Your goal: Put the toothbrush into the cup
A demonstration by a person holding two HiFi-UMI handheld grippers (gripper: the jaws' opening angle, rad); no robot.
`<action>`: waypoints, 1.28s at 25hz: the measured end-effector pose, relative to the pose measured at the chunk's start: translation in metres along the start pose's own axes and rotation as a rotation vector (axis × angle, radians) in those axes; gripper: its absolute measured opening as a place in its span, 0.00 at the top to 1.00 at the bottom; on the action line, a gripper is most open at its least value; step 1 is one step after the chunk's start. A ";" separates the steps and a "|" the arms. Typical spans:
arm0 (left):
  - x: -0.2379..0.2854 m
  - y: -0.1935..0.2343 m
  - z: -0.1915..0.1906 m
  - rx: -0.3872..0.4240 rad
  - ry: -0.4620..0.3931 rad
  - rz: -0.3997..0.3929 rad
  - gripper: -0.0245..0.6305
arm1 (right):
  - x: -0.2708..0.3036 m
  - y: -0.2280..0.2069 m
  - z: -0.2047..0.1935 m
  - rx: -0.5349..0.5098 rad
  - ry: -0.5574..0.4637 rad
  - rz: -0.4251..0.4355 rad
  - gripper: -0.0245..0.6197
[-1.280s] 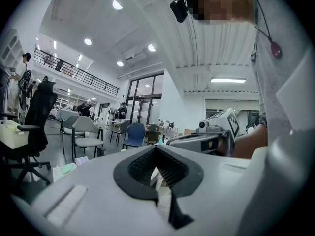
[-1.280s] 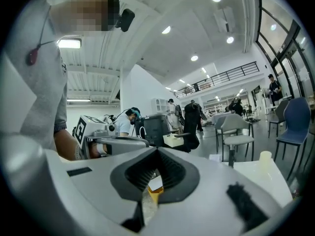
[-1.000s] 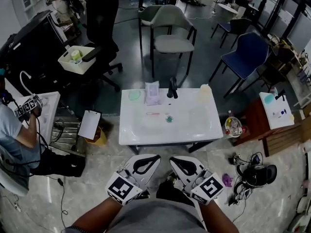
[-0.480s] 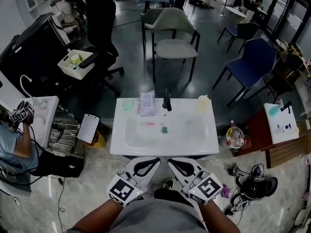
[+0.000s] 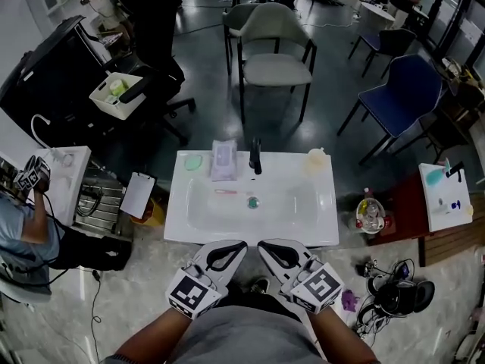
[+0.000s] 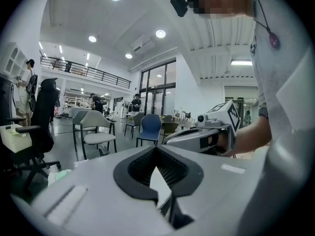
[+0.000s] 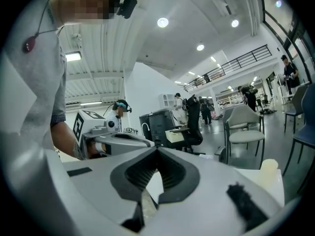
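Holding left gripper and right gripper side by side at 6 o'clock, both clenched on nothing, just short of the white sink, pink toothbrush lying in its basin at 12, cup at 1 o'clock, right of the black faucet.

Left claw and right claw side by side, jaws together, pointing forward

White left tool, right tool, grey shirt

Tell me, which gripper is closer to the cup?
Right. The right gripper is short of the cup and a bit left of it; the left gripper is farther left. Neither touches it.
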State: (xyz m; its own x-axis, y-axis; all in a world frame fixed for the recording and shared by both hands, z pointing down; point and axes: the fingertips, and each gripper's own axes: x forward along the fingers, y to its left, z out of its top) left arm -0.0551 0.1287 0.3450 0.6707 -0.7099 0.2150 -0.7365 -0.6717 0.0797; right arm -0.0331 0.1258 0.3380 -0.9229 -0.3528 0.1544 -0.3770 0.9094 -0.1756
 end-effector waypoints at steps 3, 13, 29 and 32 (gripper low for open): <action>0.011 0.008 -0.009 0.011 0.025 0.000 0.95 | 0.005 -0.015 -0.009 0.012 0.008 -0.012 0.94; 0.047 0.062 -0.054 0.050 0.104 -0.031 0.95 | 0.043 -0.063 -0.043 0.048 0.060 -0.065 0.94; 0.103 0.148 -0.144 0.051 0.309 -0.086 0.95 | 0.123 -0.138 -0.112 0.188 0.159 -0.144 0.94; 0.110 0.163 -0.172 0.046 0.362 -0.077 0.95 | 0.135 -0.151 -0.131 0.208 0.184 -0.170 0.94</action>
State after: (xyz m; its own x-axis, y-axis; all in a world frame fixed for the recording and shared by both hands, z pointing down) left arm -0.1170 -0.0227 0.5486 0.6433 -0.5418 0.5410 -0.6750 -0.7348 0.0667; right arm -0.0903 -0.0300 0.5131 -0.8226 -0.4333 0.3681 -0.5503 0.7695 -0.3240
